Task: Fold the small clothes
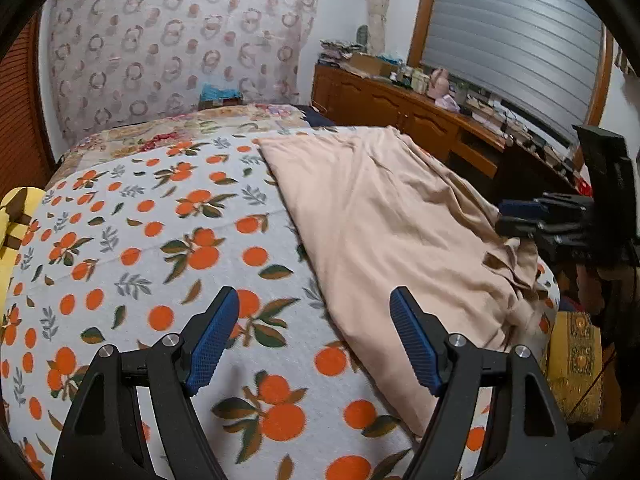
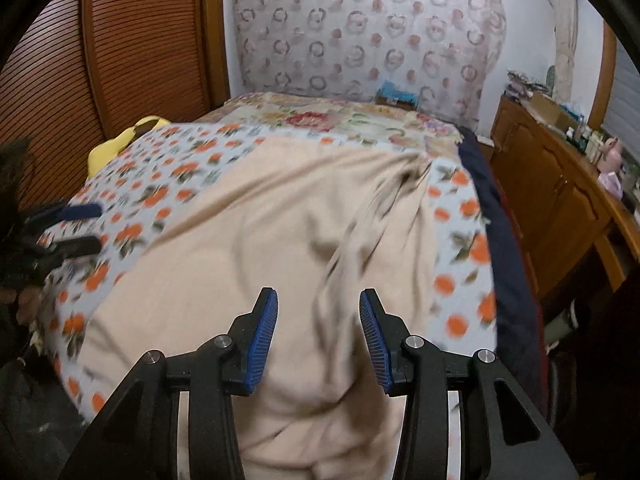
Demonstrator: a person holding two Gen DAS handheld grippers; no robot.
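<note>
A beige garment lies spread on the bed's orange-print sheet, creased along its right side. My left gripper is open and empty, hovering over the sheet just left of the garment's near edge. My right gripper is open and empty, directly above the garment near its front part. The right gripper also shows in the left wrist view at the garment's right edge. The left gripper shows at the left edge of the right wrist view.
A yellow item lies at the bed's left side. A wooden dresser with clutter stands along the right wall. A wooden wardrobe stands left of the bed. A dark blue blanket edge runs down the bed's right side.
</note>
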